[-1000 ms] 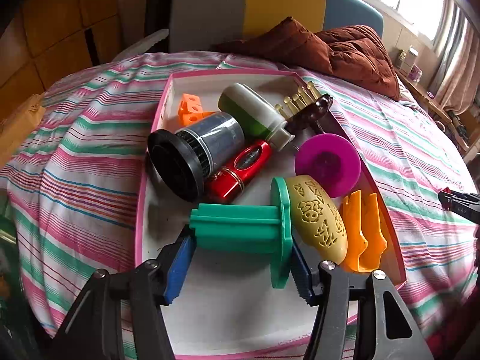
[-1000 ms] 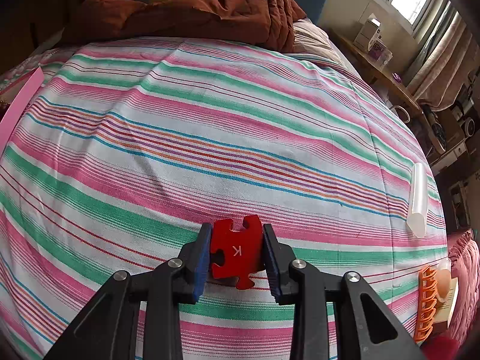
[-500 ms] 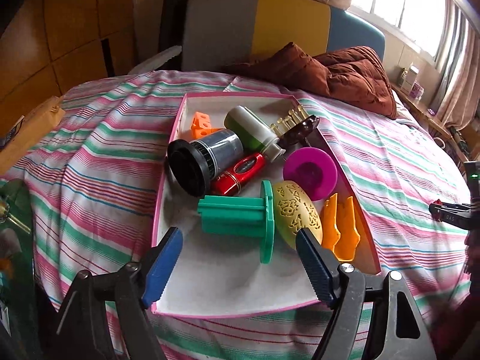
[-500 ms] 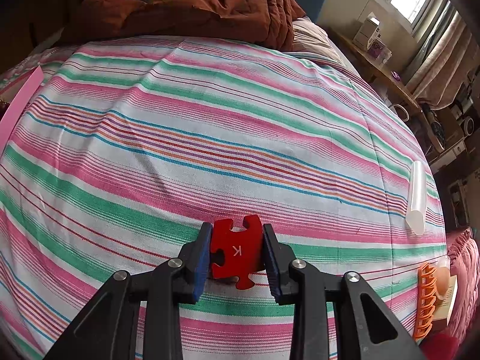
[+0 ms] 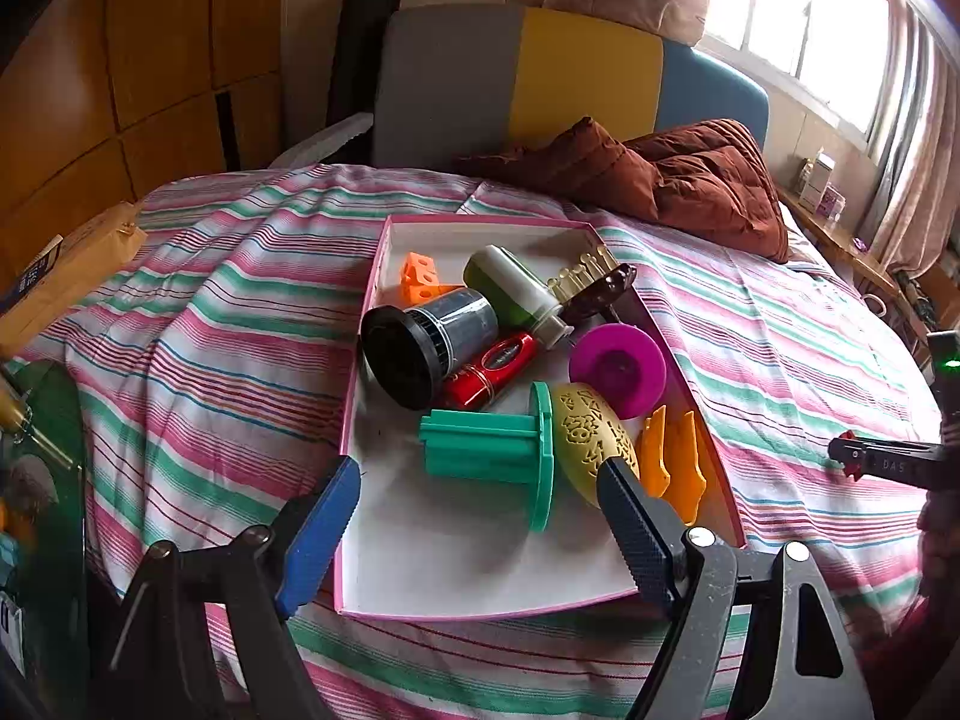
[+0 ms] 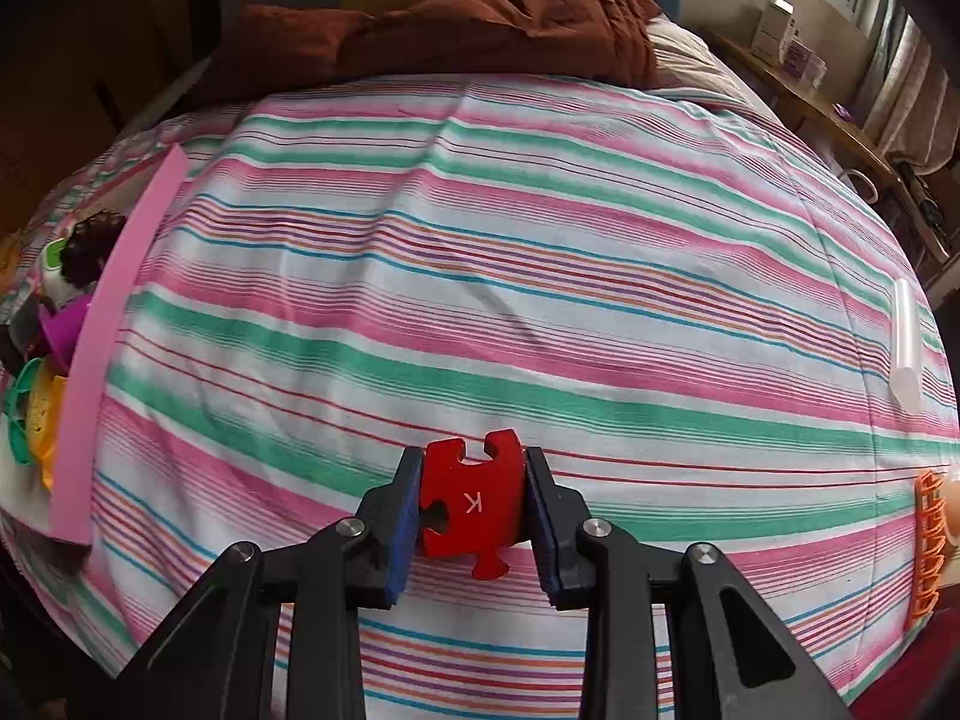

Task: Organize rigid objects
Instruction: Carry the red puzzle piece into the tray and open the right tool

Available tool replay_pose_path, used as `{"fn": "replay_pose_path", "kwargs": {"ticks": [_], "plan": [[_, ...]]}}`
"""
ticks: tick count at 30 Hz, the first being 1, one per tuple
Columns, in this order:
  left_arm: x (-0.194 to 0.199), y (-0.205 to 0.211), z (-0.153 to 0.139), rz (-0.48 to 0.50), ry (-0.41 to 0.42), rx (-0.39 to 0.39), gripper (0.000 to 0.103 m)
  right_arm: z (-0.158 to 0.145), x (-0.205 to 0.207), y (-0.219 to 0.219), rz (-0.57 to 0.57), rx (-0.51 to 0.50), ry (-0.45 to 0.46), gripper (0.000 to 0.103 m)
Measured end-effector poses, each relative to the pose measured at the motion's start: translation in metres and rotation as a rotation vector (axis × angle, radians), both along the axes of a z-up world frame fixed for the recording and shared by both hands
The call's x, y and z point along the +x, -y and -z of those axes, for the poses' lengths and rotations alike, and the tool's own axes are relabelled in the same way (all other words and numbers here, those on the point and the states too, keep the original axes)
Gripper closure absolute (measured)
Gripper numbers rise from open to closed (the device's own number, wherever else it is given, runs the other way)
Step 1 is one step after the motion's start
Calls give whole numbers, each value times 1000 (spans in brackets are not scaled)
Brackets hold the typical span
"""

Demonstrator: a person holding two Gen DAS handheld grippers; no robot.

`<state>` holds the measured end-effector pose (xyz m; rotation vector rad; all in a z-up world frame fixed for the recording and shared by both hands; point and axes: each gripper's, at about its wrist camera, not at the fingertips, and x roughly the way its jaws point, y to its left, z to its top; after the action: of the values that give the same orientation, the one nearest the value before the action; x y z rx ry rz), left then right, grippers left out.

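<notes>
In the left wrist view the left tongs (image 5: 480,516) fill the lower part of the frame with their blue pads spread wide. Their jaws have just been opening, and nothing is pressed between them. The green spool (image 5: 498,450) lies loose on the white floor of the tray (image 5: 480,576), in the gap above the pads. Against the spool's flange leans a yellow patterned egg-shaped piece (image 5: 591,441), partly behind the right-hand pad, and just right of that lie two orange pieces (image 5: 675,468) along the tray's right wall. Higher in the tray sit a magenta bowl-shaped piece (image 5: 618,369), a red can (image 5: 492,369), a black and grey cylinder (image 5: 429,345), a green and white bottle (image 5: 516,294), an orange block (image 5: 420,276) and a dark brush (image 5: 600,291). The tray rests on a striped bedspread (image 5: 210,330), with a brown blanket (image 5: 660,180) at the upper right.

In the right wrist view the right tongs (image 6: 471,510), at bottom centre, are narrowed onto a red puzzle piece (image 6: 468,501) marked K, both pads against its sides, held above the striped bedspread. The tray's pink wall stands at the left edge of this frame. A clear tube (image 6: 906,348) lies near the right edge, and an orange comb-like piece (image 6: 927,546) sits at the lower right.
</notes>
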<state>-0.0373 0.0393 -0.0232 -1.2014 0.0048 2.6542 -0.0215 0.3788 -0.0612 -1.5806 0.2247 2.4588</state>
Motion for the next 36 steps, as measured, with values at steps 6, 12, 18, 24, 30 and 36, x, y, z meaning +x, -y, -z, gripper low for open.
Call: {"fn": "replay_pose_path", "kwargs": {"ticks": [6,12,18,24,30,36], "plan": [[0,7,-2,-16,-8,13,20,-25,-2,61,-111,-97,-129,71],[0,18,-6,-39,-19,22,19,-54,-9,124,-274,-159,-236,71],[-4,43,-13,-111,-45,19,13,-51,-16,194,-409,-162,-239,71],[-6,64,-15,-157,-40,21,10,-26,-30,229,-455,-184,-172,71],[-1,61,-18,-159,-47,13,0,-24,-26,240,-502,-159,-177,58],[7,48,-23,-158,-66,-14,0,-46,-6,219,-408,-113,-288,57]]}}
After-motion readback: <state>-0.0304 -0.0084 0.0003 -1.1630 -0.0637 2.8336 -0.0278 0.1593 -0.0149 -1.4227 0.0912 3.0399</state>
